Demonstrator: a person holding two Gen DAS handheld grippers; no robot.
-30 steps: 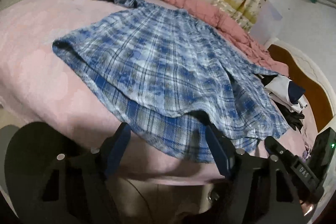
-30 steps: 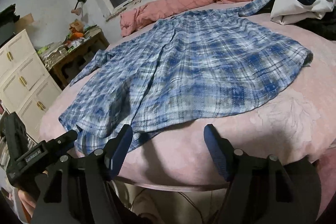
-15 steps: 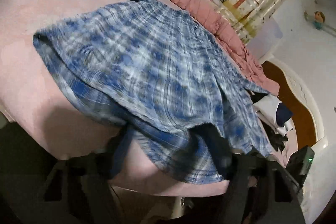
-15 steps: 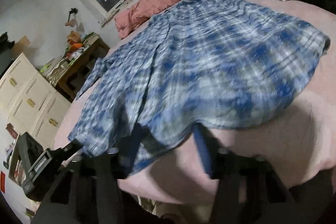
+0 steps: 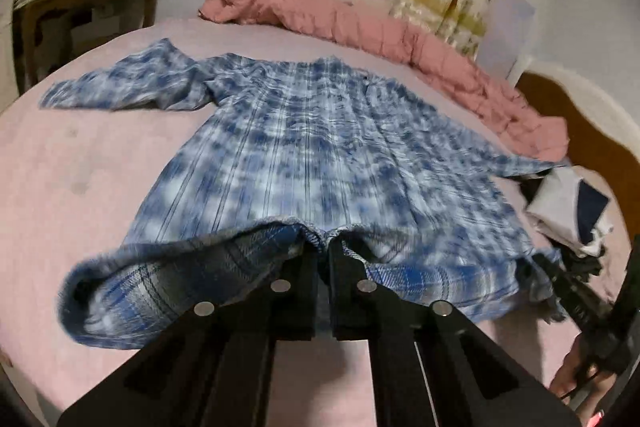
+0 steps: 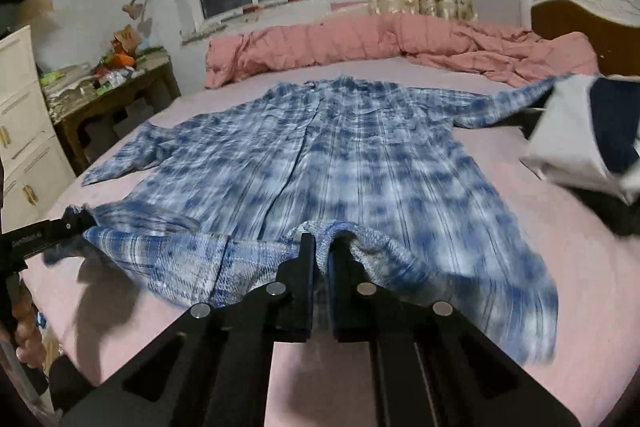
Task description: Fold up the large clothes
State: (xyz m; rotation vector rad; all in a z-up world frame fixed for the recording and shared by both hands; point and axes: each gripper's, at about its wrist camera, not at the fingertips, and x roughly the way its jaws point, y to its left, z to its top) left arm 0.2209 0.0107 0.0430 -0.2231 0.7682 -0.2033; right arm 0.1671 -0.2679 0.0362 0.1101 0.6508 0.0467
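A large blue and white plaid shirt [image 5: 312, 147] lies spread on a pink bed [image 5: 80, 163], sleeves out to both sides, collar toward the far side. My left gripper [image 5: 324, 247] is shut on the near hem, left of its middle, and holds it lifted off the sheet. In the right wrist view the same shirt [image 6: 360, 155] stretches away, and my right gripper [image 6: 322, 247] is shut on the hem further right, also raised. The hem folds back between the two grips. Each gripper shows at the edge of the other's view.
A rumpled pink duvet [image 6: 360, 39] runs along the far side of the bed. A pile of white, navy and black clothes [image 6: 588, 147] lies at the right. A cluttered wooden table [image 6: 108, 95] and white drawers [image 6: 20, 139] stand left; a headboard [image 6: 580, 11] is far right.
Both grippers went from open at the bed's edge to shut on the shirt's hem. They have risen and moved forward, lifting the hem off the bed.
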